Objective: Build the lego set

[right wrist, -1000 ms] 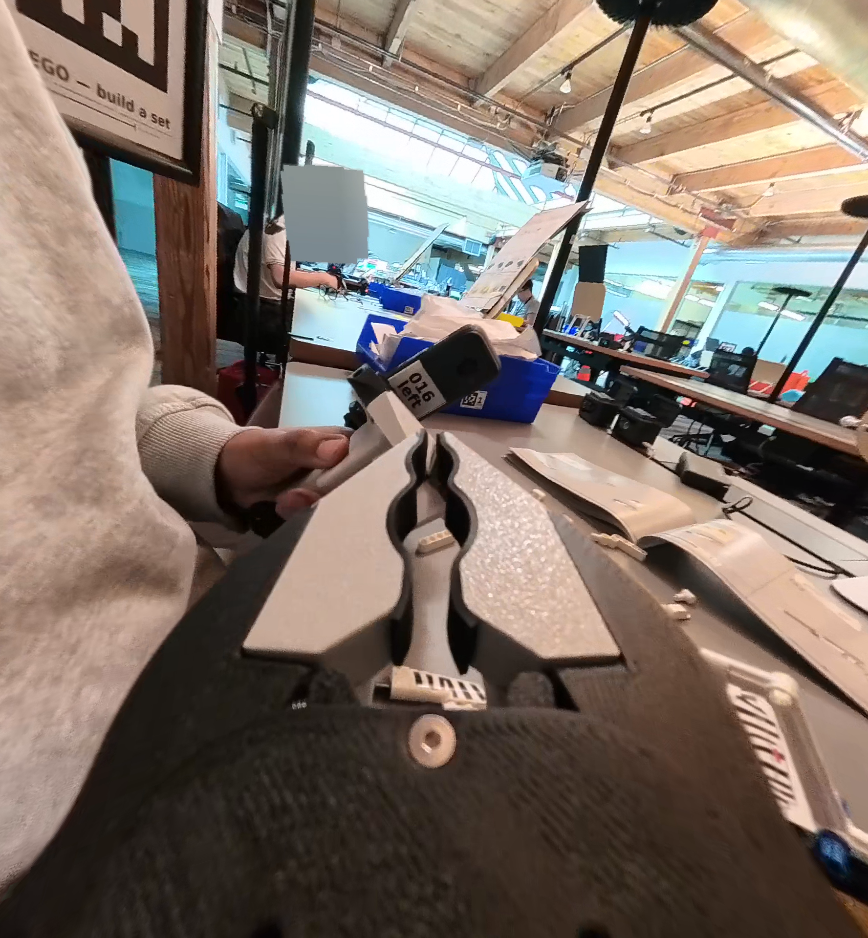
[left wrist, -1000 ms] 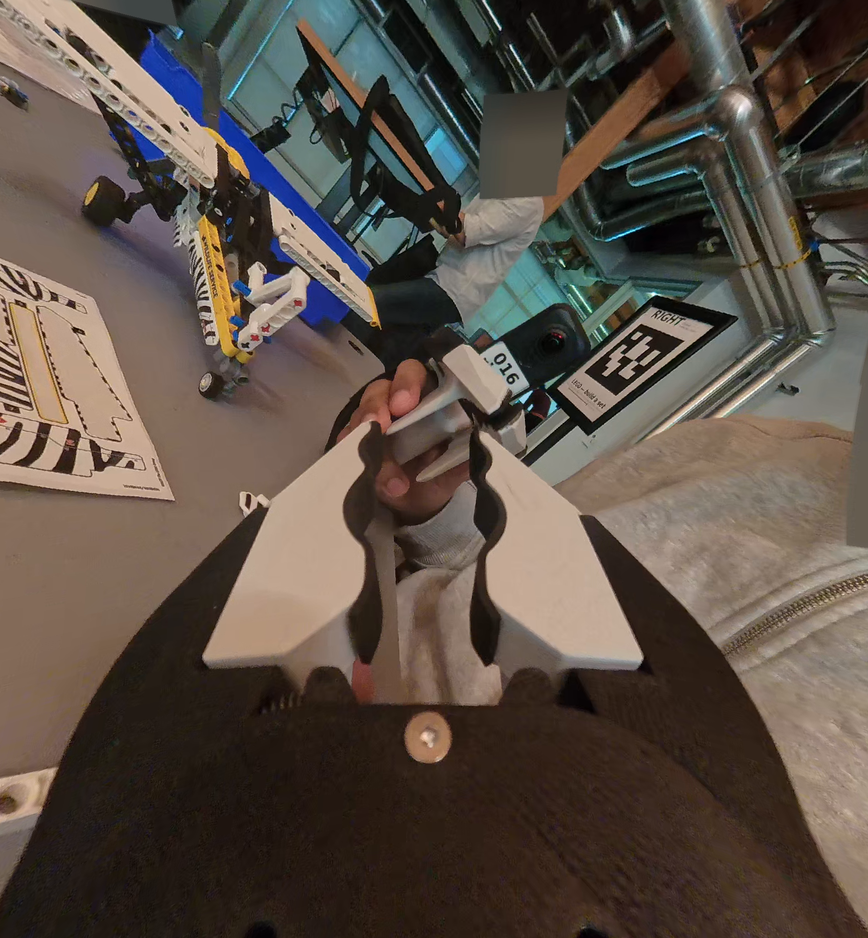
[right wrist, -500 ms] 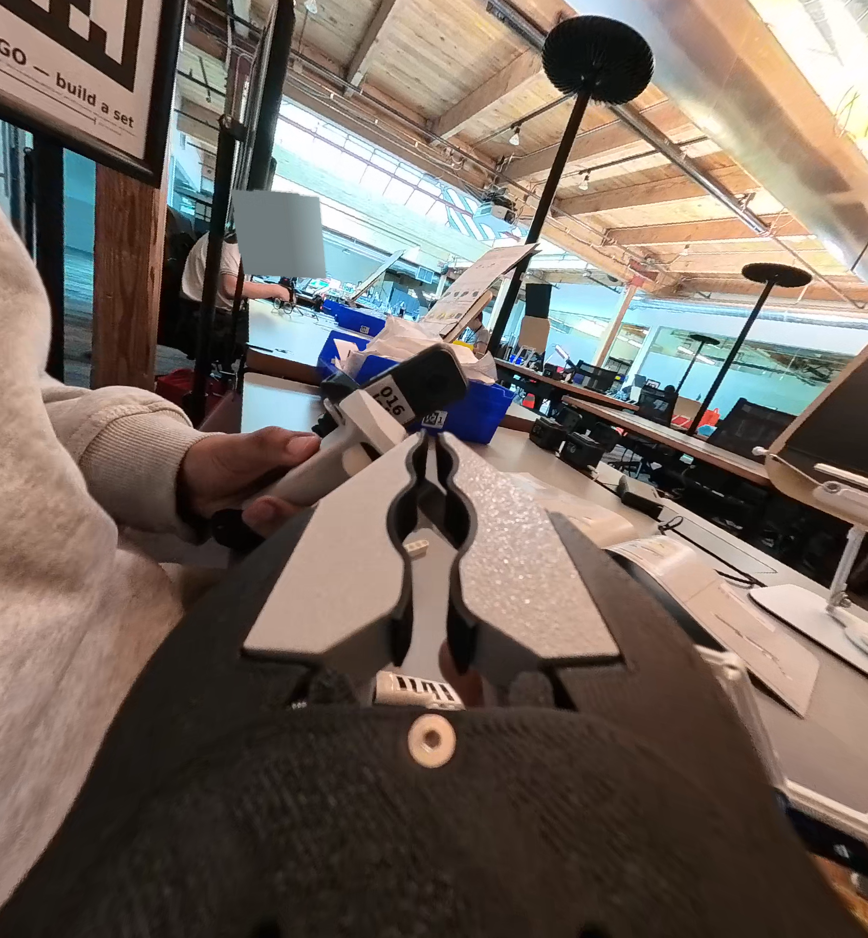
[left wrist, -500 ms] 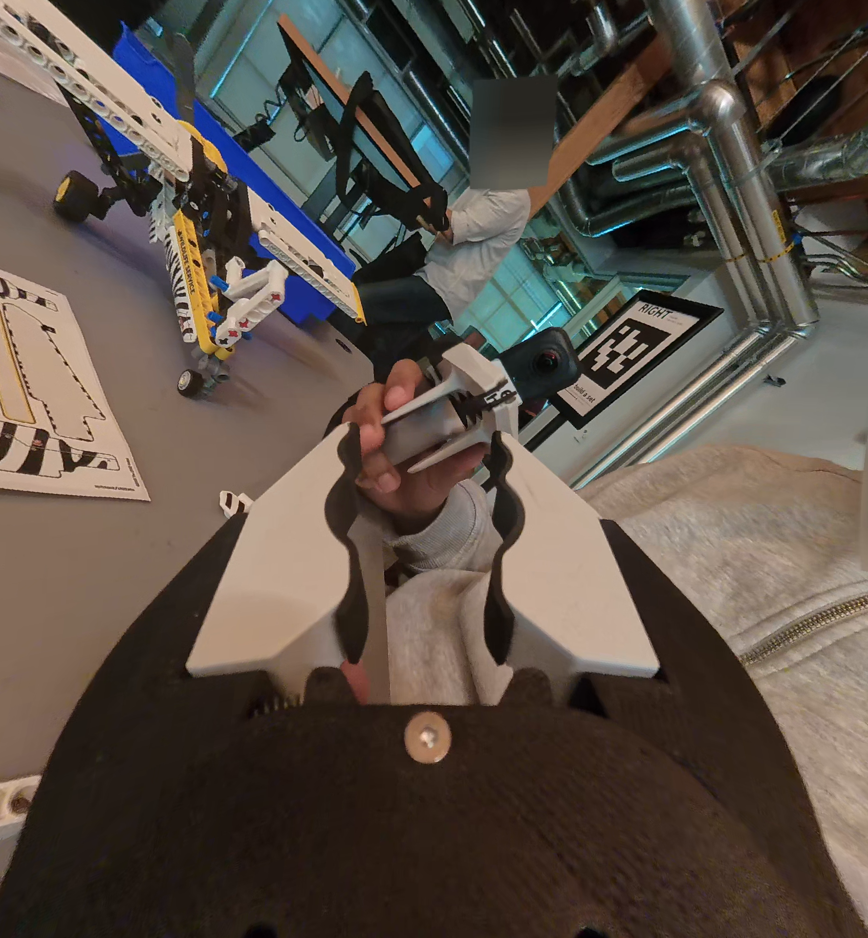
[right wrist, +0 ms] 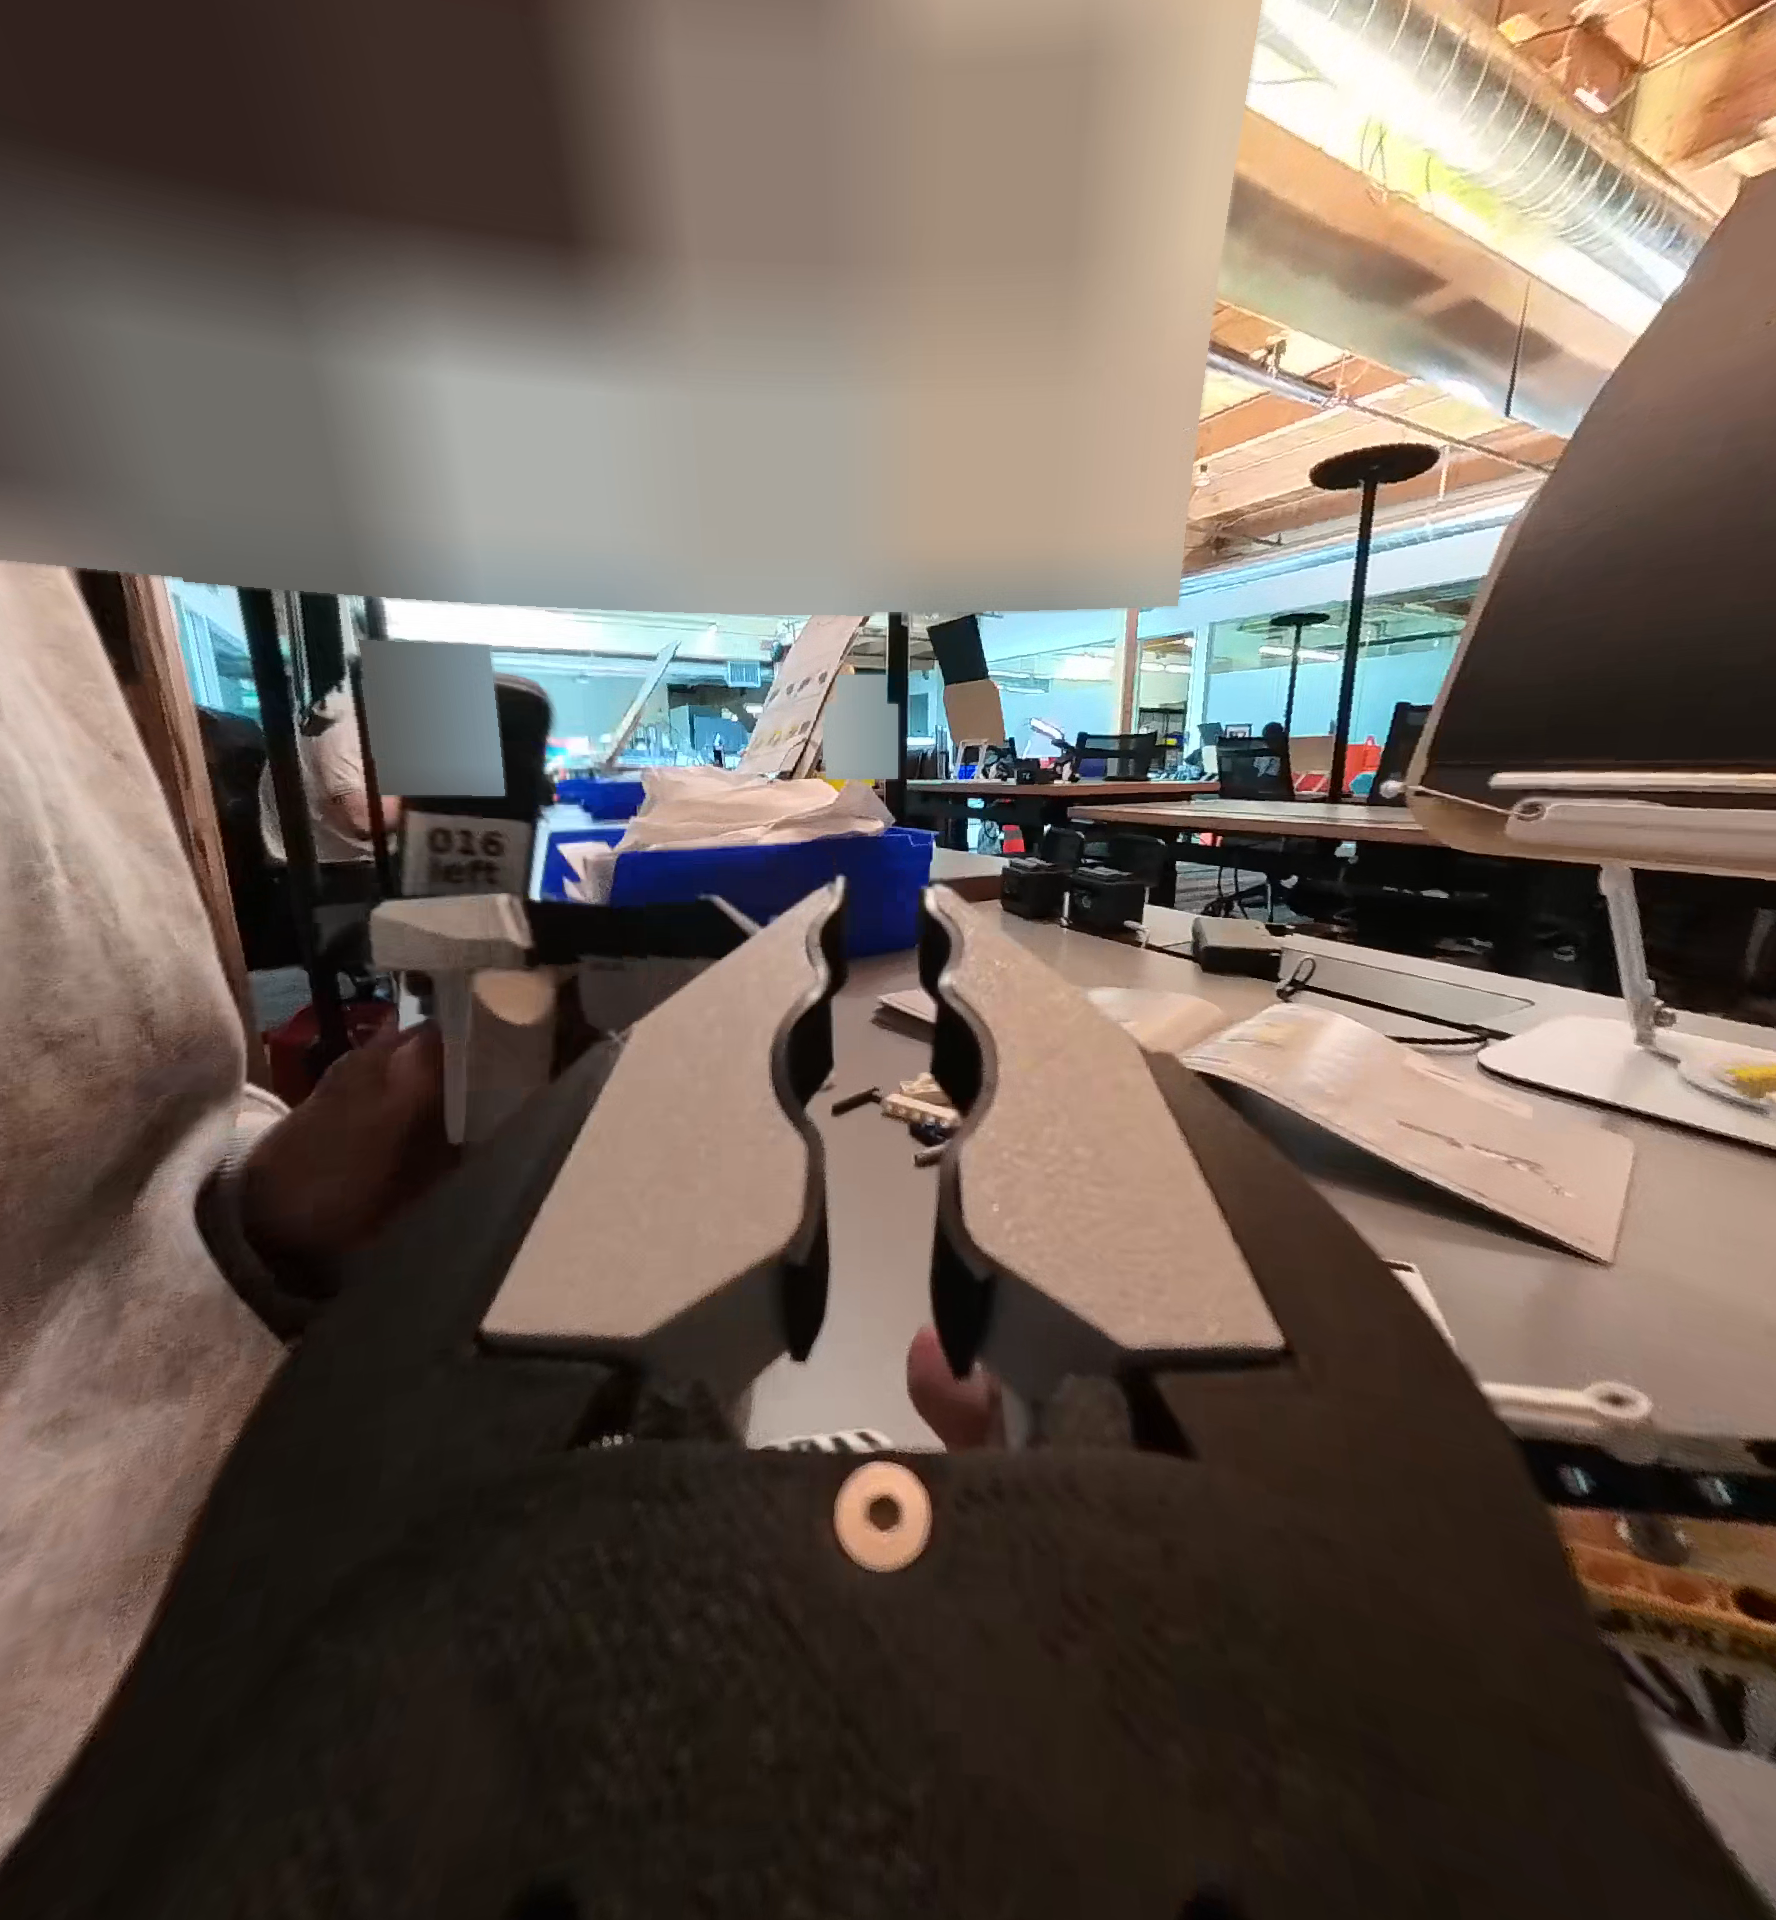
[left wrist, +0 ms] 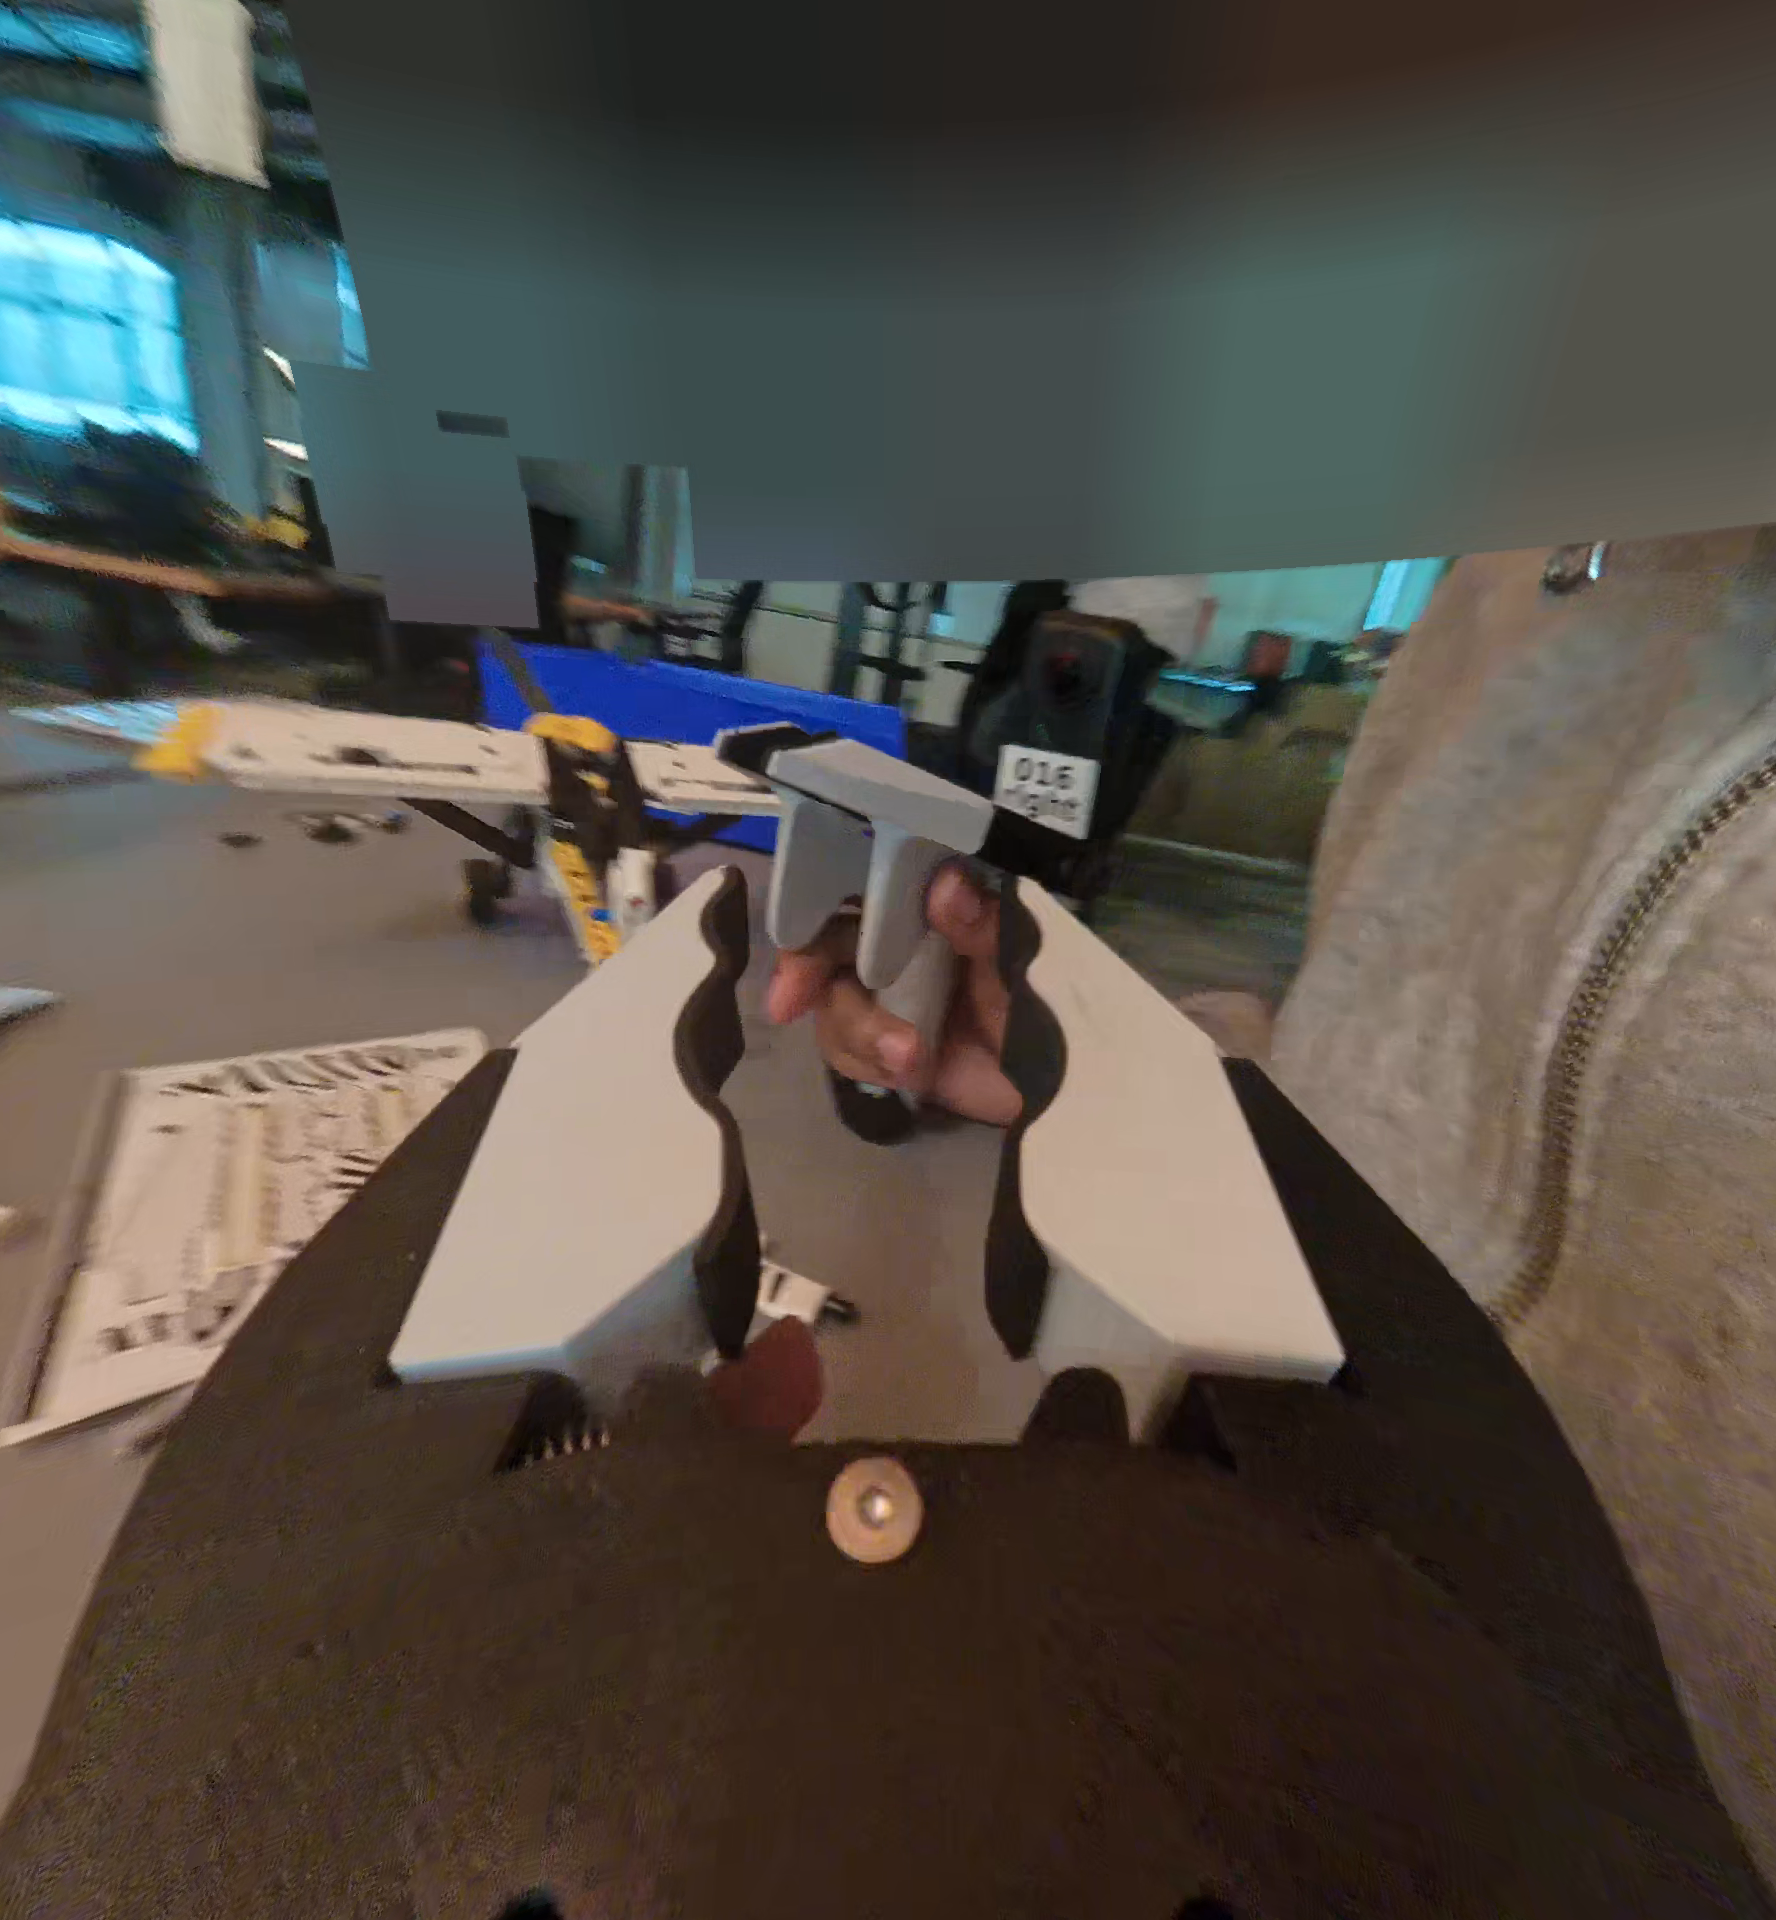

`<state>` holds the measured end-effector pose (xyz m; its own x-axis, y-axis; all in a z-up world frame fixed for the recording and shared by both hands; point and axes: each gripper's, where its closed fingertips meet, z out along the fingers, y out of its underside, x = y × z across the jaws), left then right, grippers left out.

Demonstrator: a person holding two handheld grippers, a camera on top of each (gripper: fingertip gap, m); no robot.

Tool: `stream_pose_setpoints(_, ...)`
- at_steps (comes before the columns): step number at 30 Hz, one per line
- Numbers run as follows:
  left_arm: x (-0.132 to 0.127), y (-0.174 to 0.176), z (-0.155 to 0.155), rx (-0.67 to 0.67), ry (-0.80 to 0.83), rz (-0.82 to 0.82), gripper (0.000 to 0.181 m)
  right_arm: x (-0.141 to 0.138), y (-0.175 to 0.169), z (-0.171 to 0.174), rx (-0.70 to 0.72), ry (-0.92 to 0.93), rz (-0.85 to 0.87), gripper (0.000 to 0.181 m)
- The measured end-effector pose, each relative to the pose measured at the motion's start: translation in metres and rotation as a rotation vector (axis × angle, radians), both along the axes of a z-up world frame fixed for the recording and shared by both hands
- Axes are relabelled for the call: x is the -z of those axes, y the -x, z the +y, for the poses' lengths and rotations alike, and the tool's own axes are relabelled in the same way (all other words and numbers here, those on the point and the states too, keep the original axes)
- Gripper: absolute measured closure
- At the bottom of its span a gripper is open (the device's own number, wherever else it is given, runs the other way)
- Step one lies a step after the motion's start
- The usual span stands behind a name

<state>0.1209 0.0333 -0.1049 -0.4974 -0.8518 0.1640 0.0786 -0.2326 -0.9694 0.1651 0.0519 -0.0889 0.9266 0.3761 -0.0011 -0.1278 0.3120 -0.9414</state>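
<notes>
My left gripper (left wrist: 873, 894) is open wide and empty, held level just above the grey table (left wrist: 240, 935). A small white lego piece (left wrist: 796, 1288) lies on the table under its jaws. The white, yellow and black lego plane model (left wrist: 551, 769) stands beyond it to the left. My right gripper (right wrist: 884, 904) is open by a narrow gap and empty. Its grey handle, held by a hand, shows ahead in the left wrist view (left wrist: 863, 862). Small loose lego parts (right wrist: 910, 1112) lie on the table past its tips. Part of the model (right wrist: 1694, 1558) shows at lower right.
A black-and-white sticker sheet (left wrist: 219, 1174) lies left of the left gripper. A blue bin (right wrist: 780, 883) stands at the far table edge. An open instruction booklet (right wrist: 1383, 1101) and a screen on a stand (right wrist: 1642, 1070) are to the right. The person's grey sweater (left wrist: 1590, 1143) is close by. Some 5 centimeters of space lies between my two pairs of fingers. The model (right wrist: 1694, 1558) lies around 15 centimeters away from my right fingertips.
Both grippers have swung round to point level over the table. The left jaws have opened wider. The right jaws, shut before, have parted a little.
</notes>
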Motion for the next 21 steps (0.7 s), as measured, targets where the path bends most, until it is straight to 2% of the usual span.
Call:
stream_pose_setpoints(3,-0.002,-0.004,0.014,-0.157,-0.055,-0.048,0.133,0.005,0.005,0.010,-0.003,0.039,-0.051,0.171)
stream_pose_setpoints(7,-0.002,-0.006,0.023,-0.161,0.006,-0.034,0.136,0.011,0.013,0.018,-0.018,0.082,-0.095,0.170)
stream_pose_setpoints(8,-0.002,-0.005,0.024,-0.152,0.021,-0.031,0.149,0.012,0.013,0.019,-0.019,0.087,-0.101,0.170)
stream_pose_setpoints(9,-0.003,-0.003,0.020,-0.112,0.016,-0.039,0.176,0.012,0.014,0.019,-0.019,0.089,-0.103,0.170)
stream_pose_setpoints(10,-0.004,-0.001,0.018,-0.087,0.011,-0.050,0.181,0.012,0.014,0.020,-0.020,0.089,-0.101,0.170)
stream_pose_setpoints(18,-0.005,0.002,0.024,-0.271,-0.099,-0.097,0.181,0.002,0.009,0.005,-0.042,0.004,-0.026,0.173)
stream_pose_setpoints(21,-0.002,0.001,0.028,-0.321,-0.102,-0.058,0.181,-0.003,0.003,-0.002,-0.055,-0.021,0.046,0.173)
